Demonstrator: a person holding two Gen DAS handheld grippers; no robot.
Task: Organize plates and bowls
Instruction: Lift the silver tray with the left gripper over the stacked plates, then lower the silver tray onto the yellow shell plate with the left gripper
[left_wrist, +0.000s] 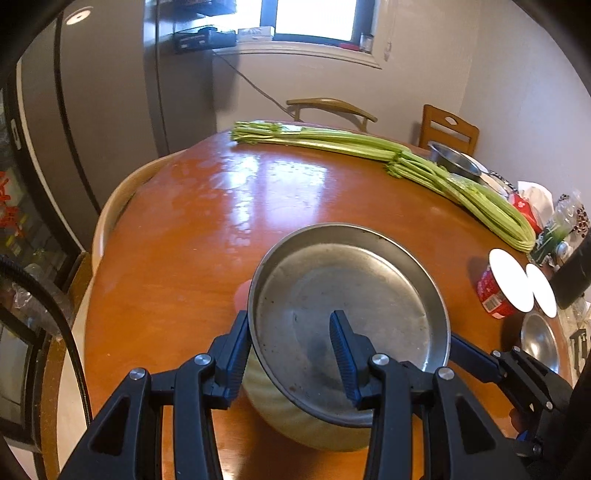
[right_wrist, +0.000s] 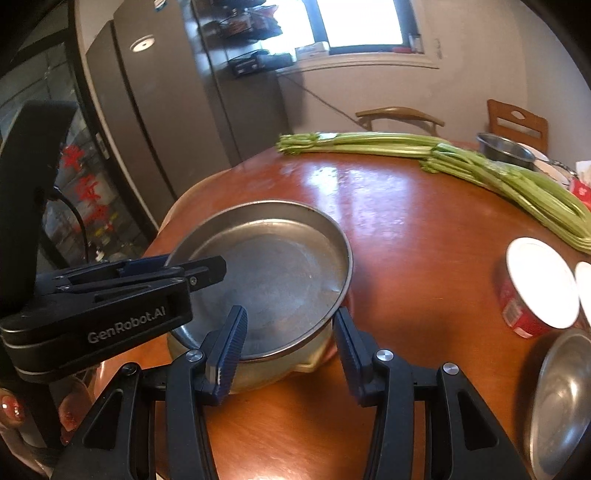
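Observation:
A round metal plate (left_wrist: 369, 288) (right_wrist: 280, 266) lies as a lid on a pale yellow bowl (left_wrist: 295, 417) (right_wrist: 280, 369) on the near side of the wooden table (left_wrist: 192, 229). My left gripper (left_wrist: 289, 315) (right_wrist: 199, 264) is shut on the plate's left rim, one finger outside and one inside. On the opposite rim my right gripper (right_wrist: 290, 311) (left_wrist: 458, 345) is shut the same way, one pad over the plate floor and one outside the edge. Whether the stack rests on the table or is lifted, I cannot tell.
Long celery stalks (left_wrist: 369, 144) (right_wrist: 461, 158) lie across the far side. A small steel bowl (left_wrist: 456, 162) stands at the back right, and another steel bowl (right_wrist: 565, 402) lies at the near right. Red cups with white lids (right_wrist: 535, 288) sit beside it. Chairs and a fridge (left_wrist: 92, 110) stand around the table.

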